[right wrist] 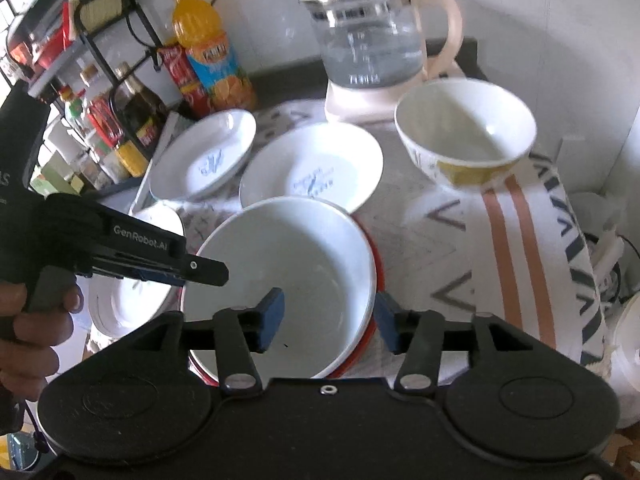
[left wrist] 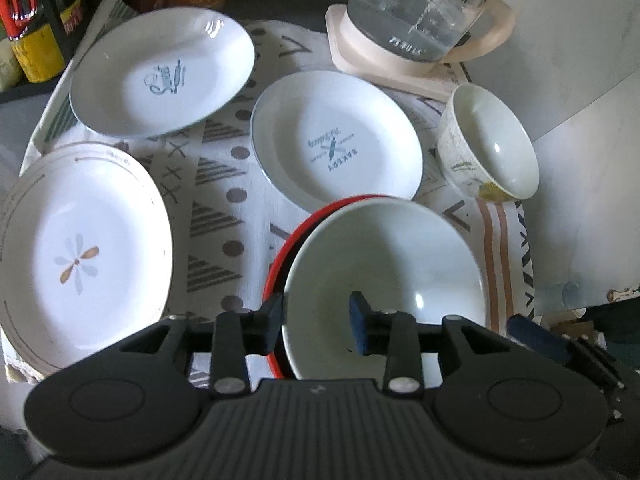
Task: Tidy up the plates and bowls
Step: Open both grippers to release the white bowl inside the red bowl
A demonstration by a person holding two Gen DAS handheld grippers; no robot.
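Three plates, two bowls on patterned cloth, possibly a countertop.

Left hand-held gripper and right hand-held gripper — both jaws parted.

We are in a home kitchen. We see a dark counter under a patterned cloth, a glass kettle of water on its cream base, an orange juice bottle, oil and sauce bottles by a black wire rack, and white plates laid out.
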